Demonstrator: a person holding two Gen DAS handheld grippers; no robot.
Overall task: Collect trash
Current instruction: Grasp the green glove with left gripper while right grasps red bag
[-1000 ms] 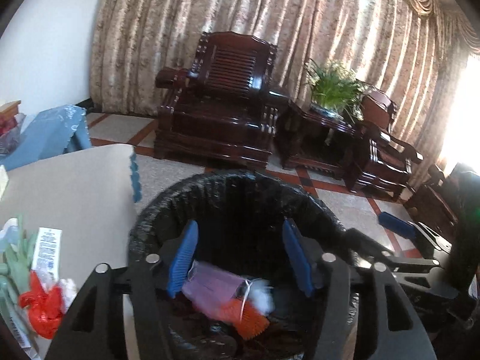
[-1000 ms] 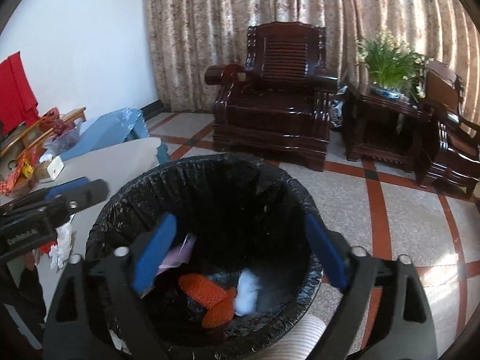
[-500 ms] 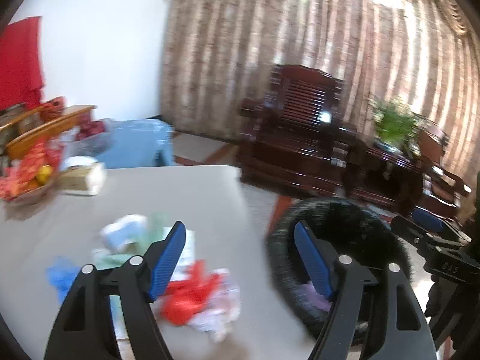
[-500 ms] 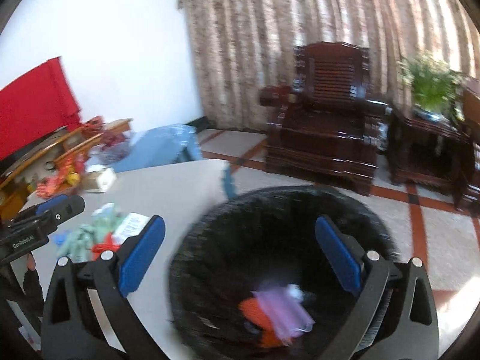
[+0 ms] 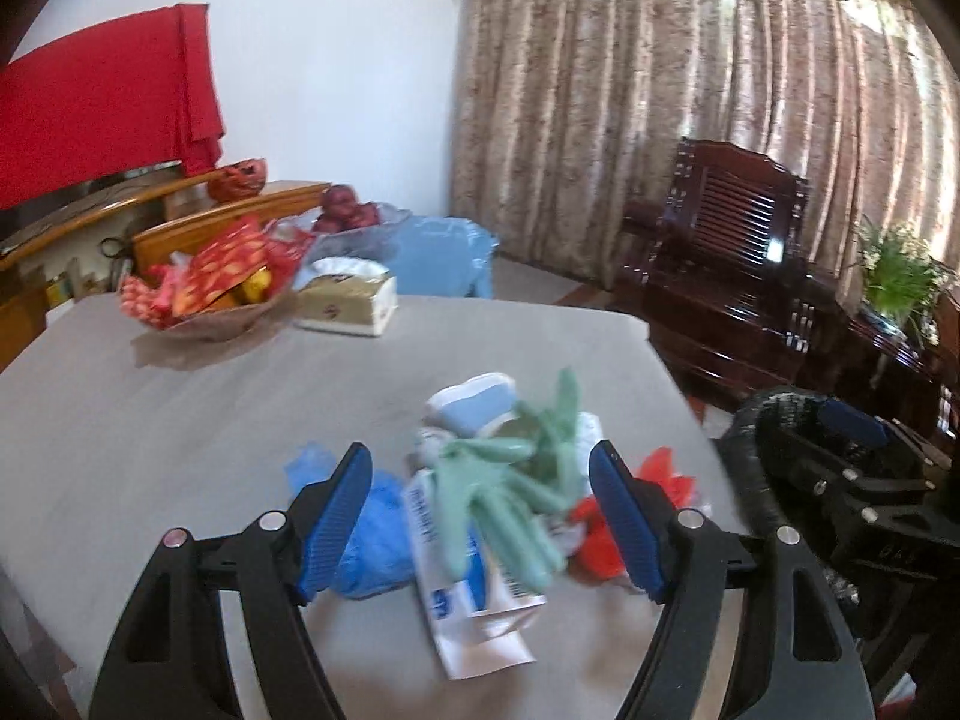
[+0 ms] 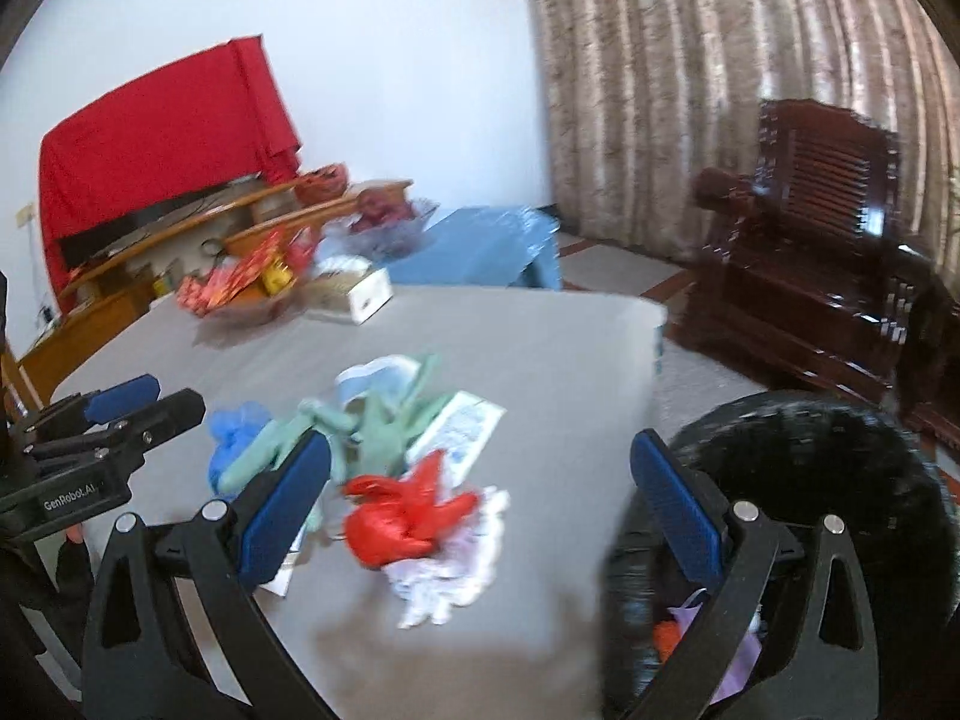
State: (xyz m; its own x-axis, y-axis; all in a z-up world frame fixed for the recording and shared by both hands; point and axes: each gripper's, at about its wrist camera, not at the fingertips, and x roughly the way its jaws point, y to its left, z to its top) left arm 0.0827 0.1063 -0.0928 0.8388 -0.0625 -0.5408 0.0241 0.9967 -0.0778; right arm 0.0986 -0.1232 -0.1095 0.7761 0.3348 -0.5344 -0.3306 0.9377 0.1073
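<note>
1. Because both units are carrying nothing, I am treating the left gripper (image 5: 480, 516) and the right gripper (image 6: 480, 510) as released; the jaws of each are standing wide apart with only trash visible between them.
2. I am pointing the left gripper over the trash pile on the grey table (image 5: 180, 420); the green rubber glove (image 5: 510, 492) is lying on top of the printed white wrapper (image 5: 474, 594), framed between the blue pads, so I am judging it the likeliest next pick.
3. I am noting the blue plastic scrap (image 5: 366, 528) just beside the left pad and the red plastic scrap (image 5: 654, 498) near the right pad; both are resting on the table, touching the pile.
4. I am holding the right gripper lower and nearer the table edge; the red plastic scrap and the white crumpled tissue (image 6: 450, 564) are lying between its jaws, apart from the pads.
5. I am keeping the black-lined bin (image 6: 840, 480) at floor level just beside the table edge, which I am judging convenient for short transfers; orange and purple items are already lying inside it.
6. I am leaving the snack bowl (image 5: 204, 306) and tissue box (image 5: 348, 306) alone at the far side, well apart from the pile; I am judging them not trash.
</note>
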